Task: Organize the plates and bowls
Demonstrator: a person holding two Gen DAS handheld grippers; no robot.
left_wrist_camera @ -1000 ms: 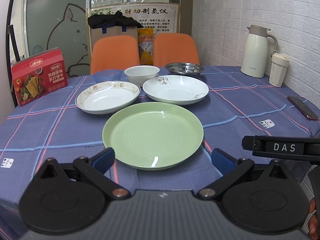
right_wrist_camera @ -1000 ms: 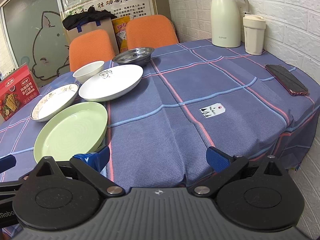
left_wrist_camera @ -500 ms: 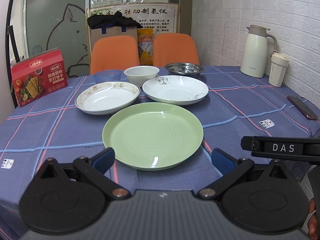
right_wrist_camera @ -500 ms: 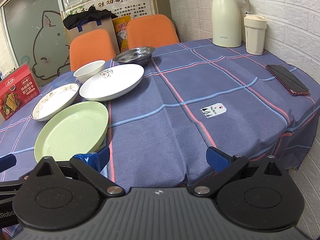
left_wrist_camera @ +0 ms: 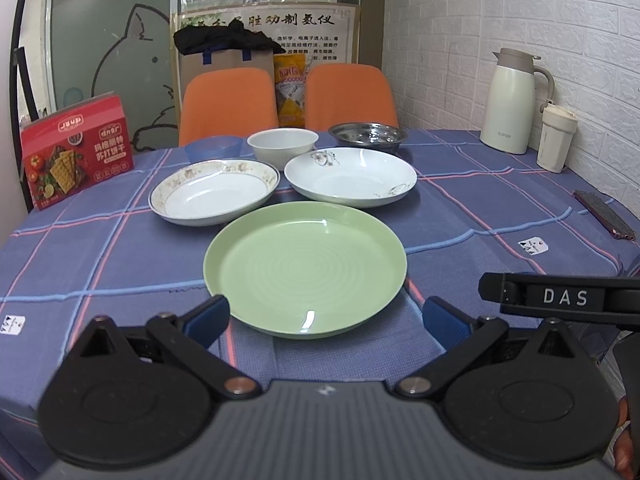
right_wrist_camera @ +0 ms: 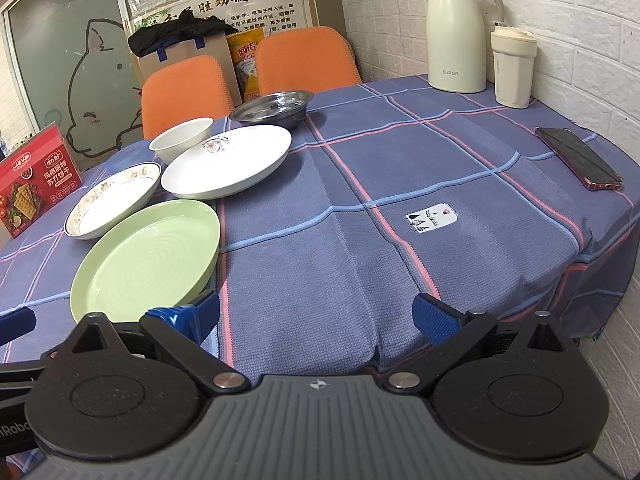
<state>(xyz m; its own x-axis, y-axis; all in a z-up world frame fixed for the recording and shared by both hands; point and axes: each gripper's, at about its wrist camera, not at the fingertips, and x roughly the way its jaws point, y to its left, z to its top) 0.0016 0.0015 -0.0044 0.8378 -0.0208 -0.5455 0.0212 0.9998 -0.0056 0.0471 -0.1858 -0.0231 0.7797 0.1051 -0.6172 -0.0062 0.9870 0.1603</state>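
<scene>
A green plate (left_wrist_camera: 305, 268) lies nearest on the blue checked tablecloth, also in the right wrist view (right_wrist_camera: 146, 258). Behind it are a floral-rimmed plate (left_wrist_camera: 214, 196) on the left and a white plate (left_wrist_camera: 351, 176) on the right. Further back stand a blue bowl (left_wrist_camera: 213, 148), a white bowl (left_wrist_camera: 282, 147) and a steel bowl (left_wrist_camera: 368, 136). My left gripper (left_wrist_camera: 324, 318) is open and empty, just short of the green plate's near rim. My right gripper (right_wrist_camera: 316, 312) is open and empty over the tablecloth, right of the green plate.
A red cracker box (left_wrist_camera: 76, 156) stands at the left. A white thermos (right_wrist_camera: 456, 32) and a cup (right_wrist_camera: 514, 66) stand at the back right by the brick wall. A phone (right_wrist_camera: 578, 158) lies near the right edge. Two orange chairs (left_wrist_camera: 228, 100) stand behind the table.
</scene>
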